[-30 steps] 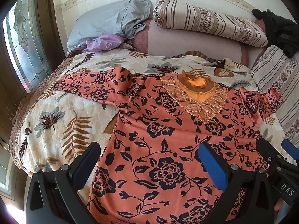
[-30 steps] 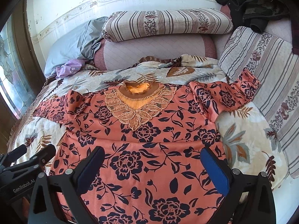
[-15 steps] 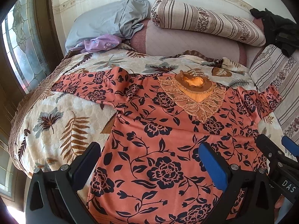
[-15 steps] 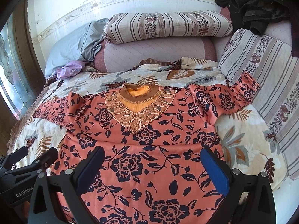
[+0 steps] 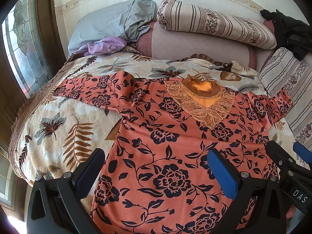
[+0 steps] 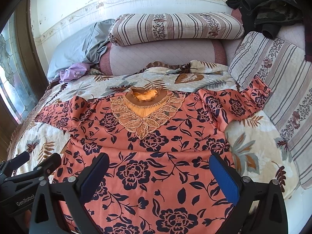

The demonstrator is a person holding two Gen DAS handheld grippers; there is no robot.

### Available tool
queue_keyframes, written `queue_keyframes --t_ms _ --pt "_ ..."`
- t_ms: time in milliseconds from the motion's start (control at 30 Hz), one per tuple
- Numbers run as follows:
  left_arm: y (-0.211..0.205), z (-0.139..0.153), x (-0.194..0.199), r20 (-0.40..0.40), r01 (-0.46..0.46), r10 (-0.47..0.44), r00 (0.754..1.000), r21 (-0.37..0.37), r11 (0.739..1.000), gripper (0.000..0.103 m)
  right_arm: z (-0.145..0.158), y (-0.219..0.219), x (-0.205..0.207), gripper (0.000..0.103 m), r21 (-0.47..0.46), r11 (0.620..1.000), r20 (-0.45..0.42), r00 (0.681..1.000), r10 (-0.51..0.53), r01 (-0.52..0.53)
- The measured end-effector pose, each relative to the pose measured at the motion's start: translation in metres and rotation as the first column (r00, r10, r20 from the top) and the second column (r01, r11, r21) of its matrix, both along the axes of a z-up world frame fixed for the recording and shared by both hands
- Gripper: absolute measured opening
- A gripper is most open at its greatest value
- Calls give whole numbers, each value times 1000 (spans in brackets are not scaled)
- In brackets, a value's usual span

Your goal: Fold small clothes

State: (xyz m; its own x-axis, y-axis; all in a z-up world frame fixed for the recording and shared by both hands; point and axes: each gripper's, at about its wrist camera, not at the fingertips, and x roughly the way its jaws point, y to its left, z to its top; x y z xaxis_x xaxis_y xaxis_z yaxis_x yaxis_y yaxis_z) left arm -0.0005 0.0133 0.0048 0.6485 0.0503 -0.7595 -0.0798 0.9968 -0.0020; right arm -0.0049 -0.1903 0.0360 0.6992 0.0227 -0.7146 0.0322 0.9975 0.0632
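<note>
Both tools, left tool [image 5: 156, 167] and right tool [image 6: 159, 168], have dropped slightly, gaping empty above the blouse [image 6: 156, 152].

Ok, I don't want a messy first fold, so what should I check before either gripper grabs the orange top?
1. Left gripper open, holding nothing: ok.
2. Right gripper open, holding nothing: ok.
3. Orange floral top spread front up, collar away from the grippers: ok.
4. Both sleeves out to the sides: ok.
5. Fabric smooth: not ok, a ridge runs across the chest.
6. Hem position: cannot tell, below the frame.
</note>
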Motion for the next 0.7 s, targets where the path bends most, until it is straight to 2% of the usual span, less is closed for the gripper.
queue_keyframes --t_ms 700 --pt "0 -3 -2 -3 5 -5 1000 1 1000 103 -2 -2 -1 103 6 1000 -7 1000 -1 1"
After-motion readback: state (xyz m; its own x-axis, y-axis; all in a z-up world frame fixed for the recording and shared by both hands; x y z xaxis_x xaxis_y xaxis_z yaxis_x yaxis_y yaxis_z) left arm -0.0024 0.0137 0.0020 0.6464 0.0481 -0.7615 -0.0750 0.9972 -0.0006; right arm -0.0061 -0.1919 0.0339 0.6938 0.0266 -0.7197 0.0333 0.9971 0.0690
